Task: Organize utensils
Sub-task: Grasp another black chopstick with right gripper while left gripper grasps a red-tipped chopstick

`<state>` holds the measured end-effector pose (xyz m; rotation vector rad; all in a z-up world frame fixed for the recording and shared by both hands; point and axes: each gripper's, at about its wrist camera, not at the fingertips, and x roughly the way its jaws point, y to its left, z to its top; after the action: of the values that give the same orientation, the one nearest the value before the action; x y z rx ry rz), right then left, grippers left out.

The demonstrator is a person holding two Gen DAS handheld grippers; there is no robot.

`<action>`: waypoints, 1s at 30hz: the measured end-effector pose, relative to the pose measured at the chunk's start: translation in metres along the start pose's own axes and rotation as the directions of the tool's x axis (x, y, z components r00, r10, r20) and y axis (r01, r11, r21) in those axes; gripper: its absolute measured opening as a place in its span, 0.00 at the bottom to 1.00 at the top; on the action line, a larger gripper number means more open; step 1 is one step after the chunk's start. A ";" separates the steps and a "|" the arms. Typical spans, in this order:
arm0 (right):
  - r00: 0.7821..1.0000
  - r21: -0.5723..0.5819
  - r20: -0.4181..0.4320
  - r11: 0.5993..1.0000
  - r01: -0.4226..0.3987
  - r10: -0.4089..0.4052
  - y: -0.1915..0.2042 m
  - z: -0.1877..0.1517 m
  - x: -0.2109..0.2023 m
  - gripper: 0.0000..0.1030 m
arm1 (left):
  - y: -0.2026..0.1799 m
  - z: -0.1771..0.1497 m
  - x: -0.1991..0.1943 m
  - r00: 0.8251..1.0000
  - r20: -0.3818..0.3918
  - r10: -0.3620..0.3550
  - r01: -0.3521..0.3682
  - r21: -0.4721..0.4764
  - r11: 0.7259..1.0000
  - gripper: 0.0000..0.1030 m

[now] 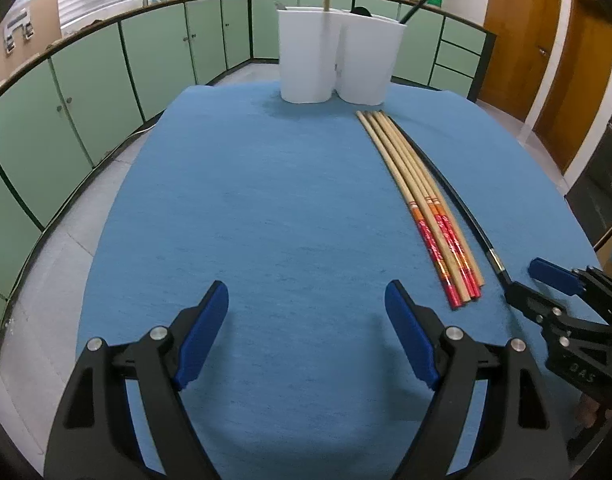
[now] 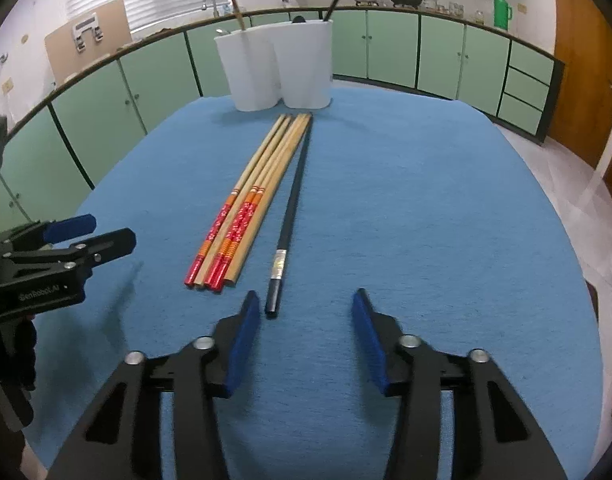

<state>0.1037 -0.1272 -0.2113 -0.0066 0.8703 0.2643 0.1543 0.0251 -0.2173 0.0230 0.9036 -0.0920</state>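
Note:
Several wooden chopsticks [image 1: 415,192] [image 2: 262,176] with red patterned ends lie side by side on the blue tablecloth [image 1: 246,200] [image 2: 425,200]. To their right lies a single black chopstick [image 1: 453,196] [image 2: 292,204]. Its near end sits just inside the left fingertip of my right gripper [image 2: 304,300] [image 1: 523,280]; the jaws stand apart and the pads do not press on it. My left gripper [image 1: 306,292] [image 2: 112,231] is open over bare cloth, left of the chopsticks. Two white holders [image 1: 306,56] [image 2: 250,72] stand at the far edge, one wooden and one black stick upright in them.
Green cabinets [image 1: 86,92] with a countertop ring the room, with a sink tap, pots and a green flask on it. Wooden doors [image 1: 517,40] stand at the right. The table's edge drops to a grey floor on the left.

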 end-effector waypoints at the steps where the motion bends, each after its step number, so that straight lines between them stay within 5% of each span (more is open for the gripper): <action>1: 1.000 -0.003 0.001 1.000 0.000 0.000 0.001 0.000 0.000 0.35 | -0.001 0.000 0.000 1.000 0.000 0.001 -0.001 0.005 1.000 0.76; 5: 0.999 -0.004 -0.001 0.999 -0.032 0.032 0.002 0.001 0.000 0.07 | -0.007 0.000 -0.001 1.000 -0.005 -0.013 0.013 0.007 1.000 0.77; 17: 1.000 0.046 0.002 0.999 -0.003 0.003 -0.024 -0.001 -0.003 0.06 | -0.047 0.000 0.008 0.996 -0.023 -0.091 0.092 0.046 0.995 0.77; 30: 1.000 0.061 0.005 0.998 -0.011 0.011 -0.029 -0.002 -0.003 0.07 | -0.041 -0.002 0.020 0.999 -0.043 -0.015 0.017 0.039 0.999 0.79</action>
<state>0.1071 -0.1559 -0.2131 0.0556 0.8732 0.2482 0.1617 -0.0174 -0.2333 0.0546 0.9448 -0.1247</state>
